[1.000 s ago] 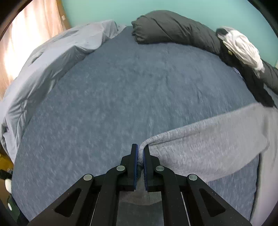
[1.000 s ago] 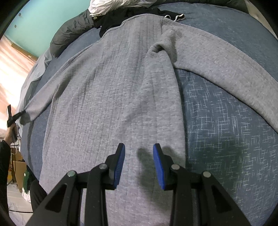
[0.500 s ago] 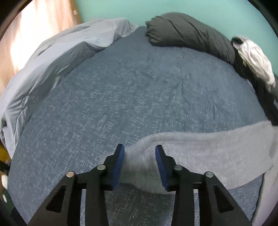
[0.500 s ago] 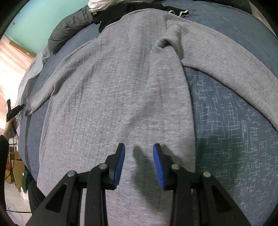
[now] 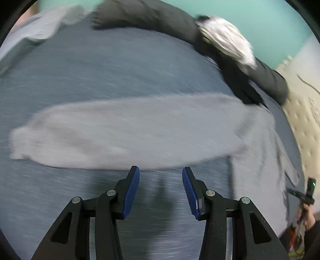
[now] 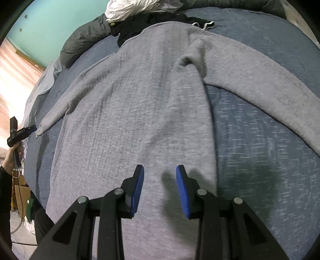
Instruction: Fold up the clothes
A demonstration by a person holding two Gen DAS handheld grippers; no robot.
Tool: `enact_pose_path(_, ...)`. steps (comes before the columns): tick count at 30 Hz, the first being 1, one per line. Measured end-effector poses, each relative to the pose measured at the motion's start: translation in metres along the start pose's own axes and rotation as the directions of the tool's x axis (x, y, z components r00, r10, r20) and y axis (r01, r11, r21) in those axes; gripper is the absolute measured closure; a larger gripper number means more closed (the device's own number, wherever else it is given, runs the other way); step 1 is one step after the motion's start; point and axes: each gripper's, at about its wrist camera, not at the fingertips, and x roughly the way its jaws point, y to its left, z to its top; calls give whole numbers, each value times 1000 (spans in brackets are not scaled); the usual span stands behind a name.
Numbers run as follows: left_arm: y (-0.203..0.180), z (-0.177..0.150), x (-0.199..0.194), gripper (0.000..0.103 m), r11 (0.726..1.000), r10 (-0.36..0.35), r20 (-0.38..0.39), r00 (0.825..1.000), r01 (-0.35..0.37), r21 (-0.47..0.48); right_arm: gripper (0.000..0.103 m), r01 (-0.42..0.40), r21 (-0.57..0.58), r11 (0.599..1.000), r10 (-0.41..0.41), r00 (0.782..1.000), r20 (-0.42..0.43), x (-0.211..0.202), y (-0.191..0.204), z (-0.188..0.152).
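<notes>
In the left wrist view, which is smeared by motion, the left gripper (image 5: 161,176) is seen released: its jaws have just been opening and nothing lies between the blue pads (image 5: 131,194). Only the blue bed cover (image 5: 84,80) shows in the gap. Just ahead of the fingertips, one sleeve (image 5: 124,134) of the grey sweatshirt (image 6: 128,112) is laid flat across the bed, its cuff off to the gripper's left and its shoulder end to the right. Farther ahead, a dark rolled duvet (image 5: 152,18) is seen along the far edge of the bed, with a white garment (image 5: 228,40) lying on it ahead and to the right. At the far right edge, the other gripper is glimpsed small.

In the right wrist view, the left gripper is seen far to the left, just beside the sleeve's cuff. The right gripper (image 6: 160,176) is held over the lower body of the sweatshirt with its jaws parted and nothing grasped; whether the tips touch the cloth cannot be told. The sweatshirt is spread flat on the bed ahead of it. A fold of fabric (image 6: 192,60) is bunched ahead and slightly right. The other sleeve (image 6: 270,90) is stretched away to the right over the bed cover.
</notes>
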Motion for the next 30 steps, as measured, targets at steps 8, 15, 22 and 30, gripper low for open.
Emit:
enact_pose_path(8, -100, -13, 83, 54, 991, -113, -74, 991, 117, 58, 70, -4, 25, 1000, 3, 1000, 24, -18, -25, -5)
enact_pose_path(15, -129, -3, 123, 51, 987, -158, -44, 986, 157, -29, 70, -14, 57, 998, 13, 999, 32, -18, -46, -6)
enact_pose_path(22, -133, 11, 140, 51, 988, -151, -20, 988, 150, -44, 70, -21, 80, 997, 19, 1000, 21, -6, -57, -7)
enact_pose_path(30, -133, 21, 150, 86, 992, -124, 6, 992, 124, -40, 70, -35, 71, 997, 34, 999, 15, 0, -53, -7)
